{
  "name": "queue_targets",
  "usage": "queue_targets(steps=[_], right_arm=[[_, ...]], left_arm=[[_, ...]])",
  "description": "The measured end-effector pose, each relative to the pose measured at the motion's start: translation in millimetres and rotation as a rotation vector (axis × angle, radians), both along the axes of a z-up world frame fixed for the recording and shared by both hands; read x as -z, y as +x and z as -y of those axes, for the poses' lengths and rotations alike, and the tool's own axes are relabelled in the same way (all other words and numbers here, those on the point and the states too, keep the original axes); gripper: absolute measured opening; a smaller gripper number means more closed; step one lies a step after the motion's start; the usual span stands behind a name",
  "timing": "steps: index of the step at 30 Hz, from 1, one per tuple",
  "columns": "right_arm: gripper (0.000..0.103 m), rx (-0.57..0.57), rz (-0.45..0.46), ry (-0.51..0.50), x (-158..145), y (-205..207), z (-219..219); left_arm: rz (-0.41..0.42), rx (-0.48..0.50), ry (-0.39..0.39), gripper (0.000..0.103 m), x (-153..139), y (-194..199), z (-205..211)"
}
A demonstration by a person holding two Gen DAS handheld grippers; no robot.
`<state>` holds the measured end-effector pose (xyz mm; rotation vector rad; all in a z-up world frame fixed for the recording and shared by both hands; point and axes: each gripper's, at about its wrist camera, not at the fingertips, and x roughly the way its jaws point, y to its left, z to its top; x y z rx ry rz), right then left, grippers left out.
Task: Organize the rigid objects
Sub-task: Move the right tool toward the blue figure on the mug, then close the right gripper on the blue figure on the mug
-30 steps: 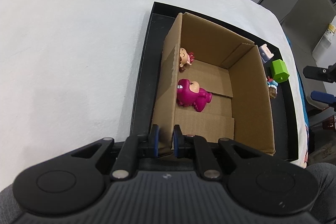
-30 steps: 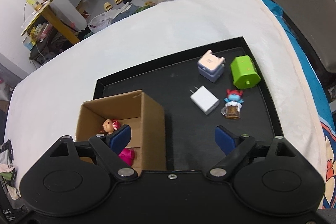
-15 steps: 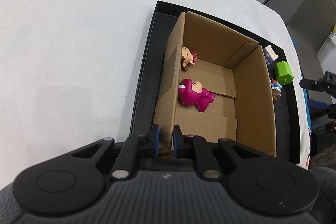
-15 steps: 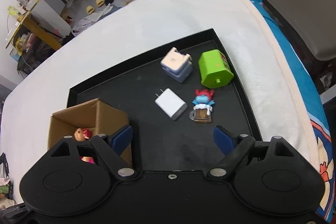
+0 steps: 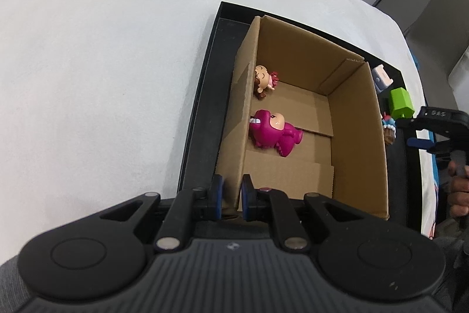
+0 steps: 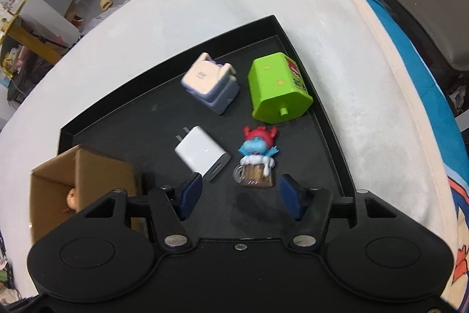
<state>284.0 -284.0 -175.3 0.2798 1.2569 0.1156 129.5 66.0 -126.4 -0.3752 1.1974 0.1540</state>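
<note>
A black tray [image 6: 164,69] on a white cloth holds an open cardboard box [image 5: 354,137]. Inside it lie a magenta dinosaur toy [image 5: 272,134] and a small doll [image 5: 263,79]. My left gripper [image 5: 233,195] is shut on the box's near left wall. My right gripper [image 6: 240,192] hangs low over the tray with its jaws closing. A blue figurine with a red hat and a mug [image 6: 256,159] stands just ahead, its base between the fingertips, and the pads do not touch it. The right gripper [image 5: 411,132] also shows at the right edge of the left wrist view.
On the tray near the figurine lie a white plug charger [image 6: 202,153], a pale lilac adapter [image 6: 208,84] and a green block toy [image 6: 275,90]. A blue patterned cloth [image 6: 433,96] lies beyond the white one. Shoes and furniture stand on the floor far back.
My right gripper has come down toward the blue figurine and its jaws have narrowed a good deal. The left gripper keeps its hold on the box wall and has not moved.
</note>
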Motion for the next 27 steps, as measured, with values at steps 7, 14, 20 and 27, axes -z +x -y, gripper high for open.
queue_targets(steps=[7, 14, 20, 27], right_arm=[[0.052, 0.01, -0.032, -0.033, 20, 18, 3], [0.051, -0.011, -0.044, -0.058, 28, 28, -4], [0.05, -0.036, -0.047, -0.132, 28, 32, -18], [0.05, -0.066, -0.055, -0.258, 30, 29, -46]], left_arm=[[0.0, 0.0, 0.022, 0.011, -2, 2, 5], [0.005, -0.009, 0.027, 0.011, -2, -1, 5], [0.004, -0.009, 0.026, 0.011, -1, -1, 5], [0.012, -0.003, 0.022, 0.011, -2, -2, 4]])
